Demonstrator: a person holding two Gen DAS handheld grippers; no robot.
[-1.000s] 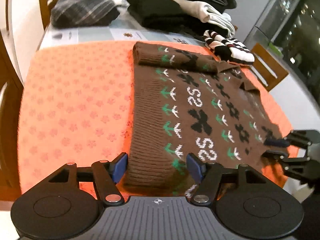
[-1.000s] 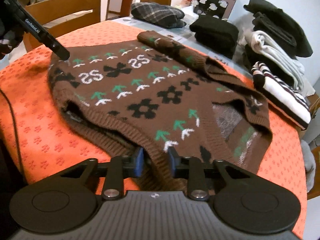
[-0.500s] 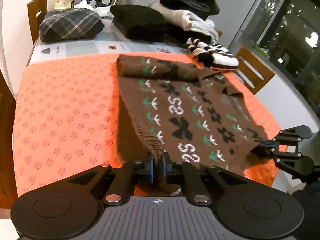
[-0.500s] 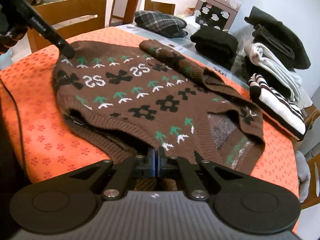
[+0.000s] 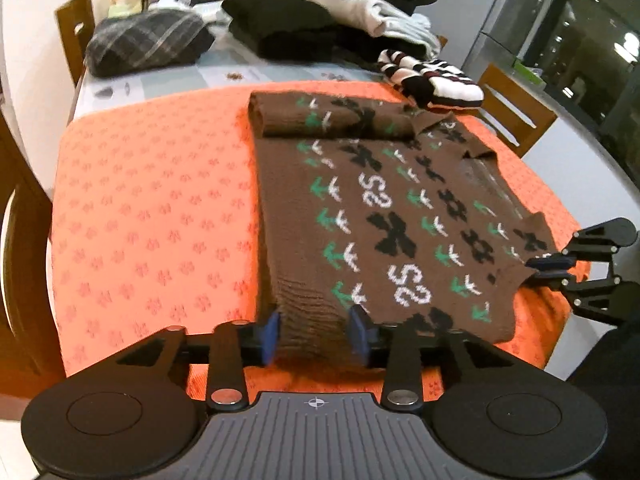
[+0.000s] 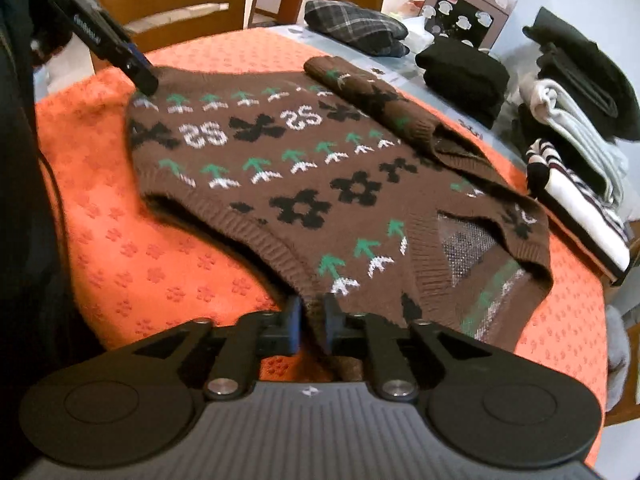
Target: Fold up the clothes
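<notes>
- The brown sweater (image 5: 384,216) lies spread on the orange tablecloth (image 5: 152,216). It is knitted with green and white arrows, black flowers and white "25" marks.
- 1 sleeve is folded across the far end of the sweater, forming a band.
- The left gripper (image 5: 316,334) has its 2 blue-tipped fingers set apart, with the ribbed hem of the sweater between them. The knit fills the gap between the pads, but I cannot tell whether they press on it.
- The right gripper (image 6: 308,322) has its fingers only a narrow gap apart, and a fold of the sweater's side edge sits in that gap. I cannot tell whether it is pinched.
- In the left wrist view, the right gripper (image 5: 548,270) meets the sweater's edge at the right side of the table.
- Beyond the tablecloth lie a plaid bundle (image 5: 148,42), a black folded garment (image 5: 288,26), white clothes (image 5: 396,22) and a striped piece (image 5: 436,80).
- Wooden chairs (image 6: 172,8) stand round the table.
</notes>
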